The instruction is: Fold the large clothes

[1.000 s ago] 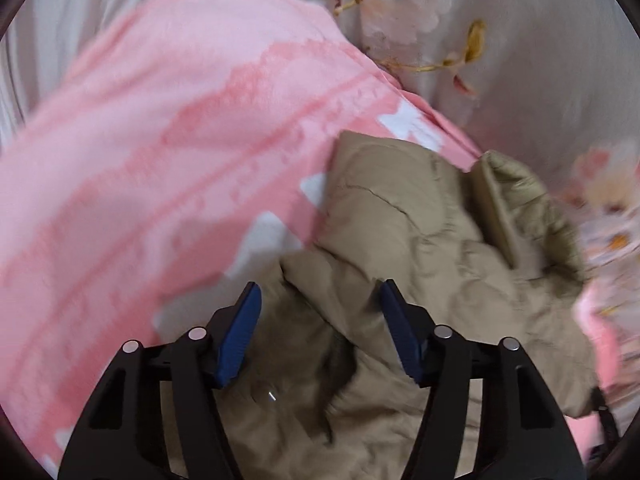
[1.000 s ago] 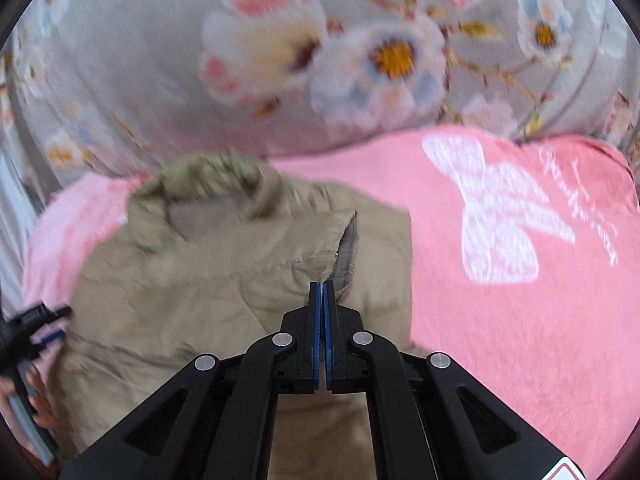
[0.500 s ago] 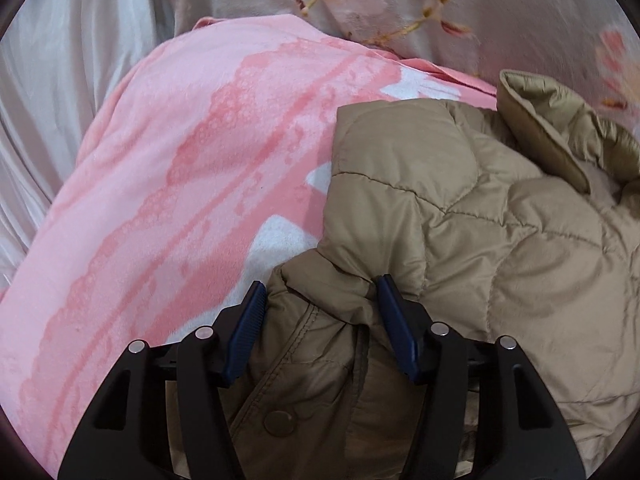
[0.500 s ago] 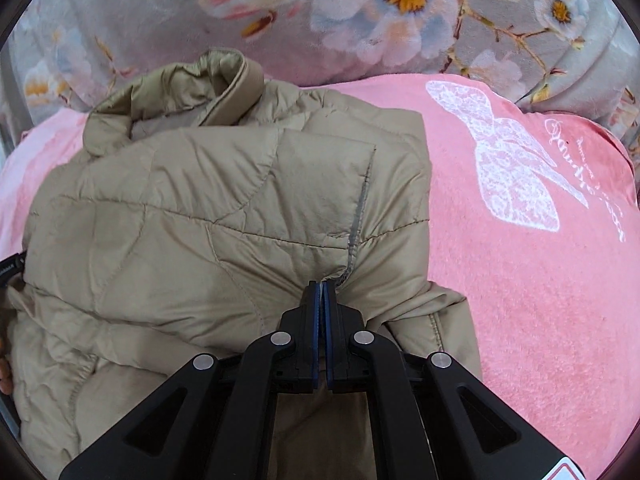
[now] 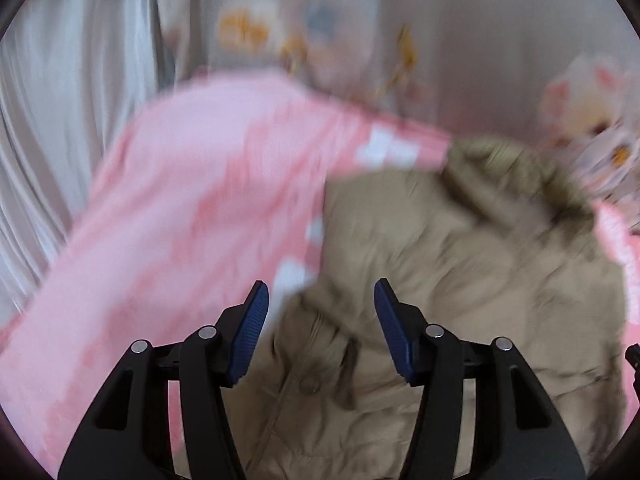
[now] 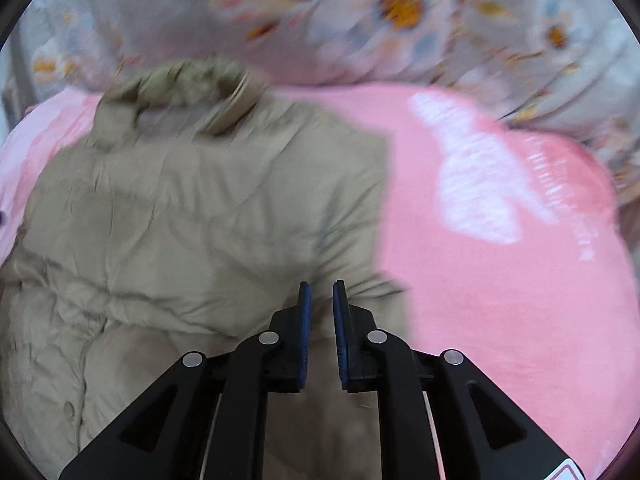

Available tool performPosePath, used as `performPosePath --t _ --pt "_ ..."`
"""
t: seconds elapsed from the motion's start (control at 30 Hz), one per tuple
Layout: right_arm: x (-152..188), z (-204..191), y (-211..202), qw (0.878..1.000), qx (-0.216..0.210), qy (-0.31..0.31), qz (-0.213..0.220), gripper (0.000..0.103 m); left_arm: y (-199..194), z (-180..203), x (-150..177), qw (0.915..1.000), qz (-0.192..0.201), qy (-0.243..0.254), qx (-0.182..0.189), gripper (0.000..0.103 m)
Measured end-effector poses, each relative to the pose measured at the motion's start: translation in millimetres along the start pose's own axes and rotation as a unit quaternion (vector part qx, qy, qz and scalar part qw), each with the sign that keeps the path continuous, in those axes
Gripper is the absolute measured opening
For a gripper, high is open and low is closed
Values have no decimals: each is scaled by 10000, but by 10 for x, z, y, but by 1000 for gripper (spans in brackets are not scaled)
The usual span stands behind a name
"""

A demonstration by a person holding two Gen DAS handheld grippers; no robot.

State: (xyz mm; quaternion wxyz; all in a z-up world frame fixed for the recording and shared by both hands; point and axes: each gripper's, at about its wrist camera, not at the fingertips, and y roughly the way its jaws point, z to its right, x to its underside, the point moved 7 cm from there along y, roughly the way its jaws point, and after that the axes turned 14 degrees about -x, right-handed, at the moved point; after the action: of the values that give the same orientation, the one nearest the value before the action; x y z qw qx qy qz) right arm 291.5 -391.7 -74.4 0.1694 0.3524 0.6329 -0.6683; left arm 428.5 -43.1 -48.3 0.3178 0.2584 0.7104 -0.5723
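Since the earlier frame my right gripper (image 6: 320, 292) has just been opening off the tan jacket (image 6: 192, 232), now narrowly parted with nothing between its pads. My left gripper (image 5: 318, 296) stands half wide and empty, though blur hampers me. Both sit at the jacket's near hem, its long axis running away toward the collar (image 6: 188, 80) at the pink blanket's (image 6: 500, 300) far edge.

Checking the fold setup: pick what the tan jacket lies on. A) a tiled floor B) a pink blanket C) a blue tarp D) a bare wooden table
B: the jacket rests on the pink blanket, which spreads out to both sides of it in both wrist views.
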Motion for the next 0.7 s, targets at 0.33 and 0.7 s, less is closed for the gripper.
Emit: performPosePath --t 0.33,0.7 --pt "-349 -1158 437 9940 -1010 -141 -388 8 457 955 80 9958 -825 364 143 48" --pt "81 -1298 687 9900 -829 -737 -866 8 508 927 593 9940 -585 919 40 48"
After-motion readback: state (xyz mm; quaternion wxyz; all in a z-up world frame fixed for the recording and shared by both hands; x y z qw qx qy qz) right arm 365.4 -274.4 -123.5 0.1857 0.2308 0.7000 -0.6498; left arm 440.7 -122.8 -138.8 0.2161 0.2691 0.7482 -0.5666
